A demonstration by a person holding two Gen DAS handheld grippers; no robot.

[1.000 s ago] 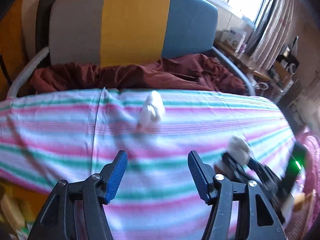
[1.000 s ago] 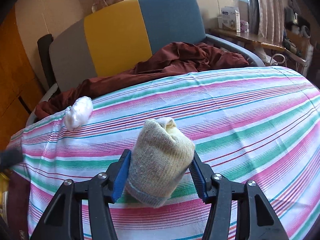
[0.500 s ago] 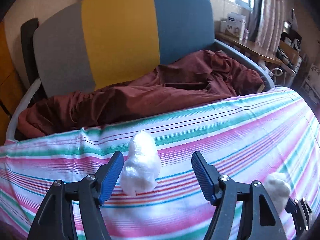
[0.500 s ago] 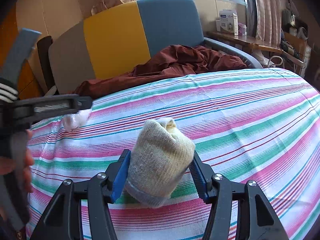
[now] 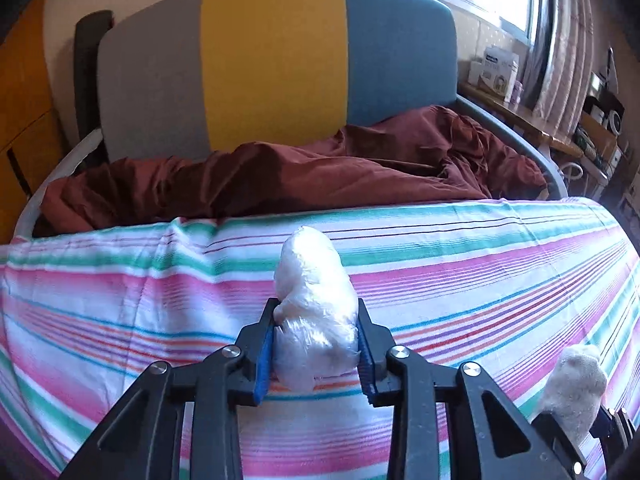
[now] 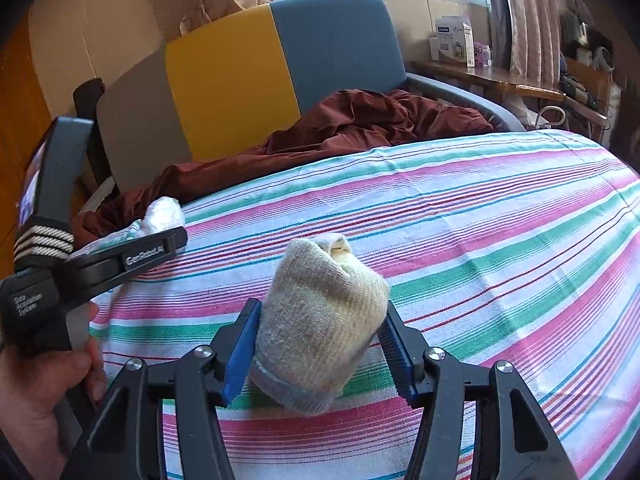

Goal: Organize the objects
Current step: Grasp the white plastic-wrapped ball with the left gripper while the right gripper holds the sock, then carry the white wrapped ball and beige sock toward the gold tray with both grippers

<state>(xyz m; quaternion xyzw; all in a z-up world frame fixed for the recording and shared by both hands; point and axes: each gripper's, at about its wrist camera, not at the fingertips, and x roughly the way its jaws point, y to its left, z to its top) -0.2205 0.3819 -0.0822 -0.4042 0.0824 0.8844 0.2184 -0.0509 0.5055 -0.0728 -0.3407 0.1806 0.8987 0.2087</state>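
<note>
My left gripper (image 5: 316,344) is shut on a white rolled sock bundle (image 5: 314,308) that rests on the striped cloth (image 5: 480,280). My right gripper (image 6: 320,344) is shut on a beige rolled sock (image 6: 320,320) and holds it just above the cloth (image 6: 480,220). The beige sock also shows in the left wrist view (image 5: 574,388) at the lower right. In the right wrist view the left gripper's body (image 6: 100,264) sits at the far left, with the white bundle (image 6: 162,216) peeking out behind it.
A dark red blanket (image 5: 320,172) lies bunched behind the striped cloth, against a grey, yellow and blue chair back (image 5: 272,60). A wooden shelf with boxes (image 6: 456,44) stands at the right under the window. A hand (image 6: 40,392) holds the left gripper.
My left gripper moved forward over the white bundle and closed on it. The right gripper kept holding the beige sock in place.
</note>
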